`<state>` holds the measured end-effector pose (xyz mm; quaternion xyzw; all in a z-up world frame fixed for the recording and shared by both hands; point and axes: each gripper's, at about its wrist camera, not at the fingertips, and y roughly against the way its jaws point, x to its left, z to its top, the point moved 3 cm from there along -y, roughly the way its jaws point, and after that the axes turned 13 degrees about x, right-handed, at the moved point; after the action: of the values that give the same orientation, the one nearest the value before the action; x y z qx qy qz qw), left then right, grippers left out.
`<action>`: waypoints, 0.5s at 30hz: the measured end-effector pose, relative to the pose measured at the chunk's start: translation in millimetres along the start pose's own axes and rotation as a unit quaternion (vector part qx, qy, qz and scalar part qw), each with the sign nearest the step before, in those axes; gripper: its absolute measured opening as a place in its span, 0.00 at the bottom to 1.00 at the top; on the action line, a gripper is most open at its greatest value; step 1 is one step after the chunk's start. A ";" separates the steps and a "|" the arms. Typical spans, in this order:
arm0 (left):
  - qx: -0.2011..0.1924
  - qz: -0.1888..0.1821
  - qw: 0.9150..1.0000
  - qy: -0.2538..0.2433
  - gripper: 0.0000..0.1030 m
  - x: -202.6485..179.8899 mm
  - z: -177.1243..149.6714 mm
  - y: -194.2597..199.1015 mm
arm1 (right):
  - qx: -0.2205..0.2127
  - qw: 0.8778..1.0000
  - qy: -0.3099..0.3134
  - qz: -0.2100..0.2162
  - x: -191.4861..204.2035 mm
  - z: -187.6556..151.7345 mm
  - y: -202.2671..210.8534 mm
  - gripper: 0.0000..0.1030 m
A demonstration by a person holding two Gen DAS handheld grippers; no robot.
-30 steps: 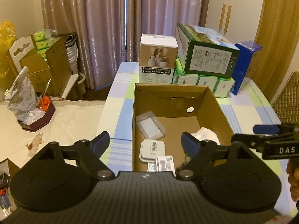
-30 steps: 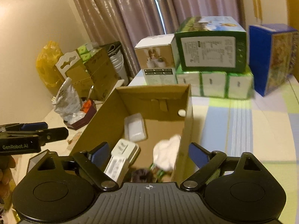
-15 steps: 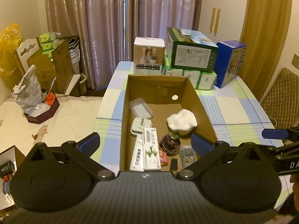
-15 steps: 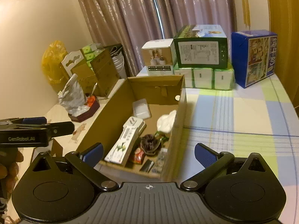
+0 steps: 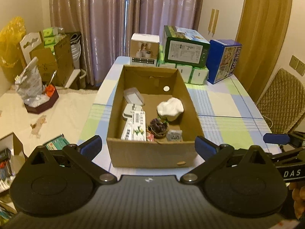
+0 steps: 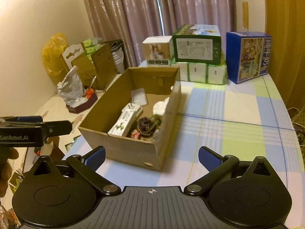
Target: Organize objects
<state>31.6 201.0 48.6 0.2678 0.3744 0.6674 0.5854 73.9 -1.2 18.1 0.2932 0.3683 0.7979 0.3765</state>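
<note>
Checked table [image 5: 228, 103] — cardboard box [image 5: 152, 156], cartons [image 5: 185, 46]

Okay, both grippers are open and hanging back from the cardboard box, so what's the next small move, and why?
Probably bring the left gripper forward and down over the cardboard box toward the long white carton by its left wall. Both it and the right gripper are open and hold nothing, the items lie crowded at the box's near end, and that carton sits on top, unobstructed.

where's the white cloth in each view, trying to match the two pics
Left wrist: white cloth lies in the cardboard box, right of centre, toward the far end.
Right wrist: cloth is half hidden behind the box's right wall.
Shared landmark: the blue box at the table's far right.
</note>
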 end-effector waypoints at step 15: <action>0.020 0.002 1.000 0.000 0.99 -6.0 -40.9 1.0 | 0.018 1.000 -0.011 -0.003 -1.2 -21.7 2.4 0.98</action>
<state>-0.5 187.5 26.3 0.2802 0.3877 0.6608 0.5784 57.4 -11.2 7.8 0.3074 0.3796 0.7867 0.3775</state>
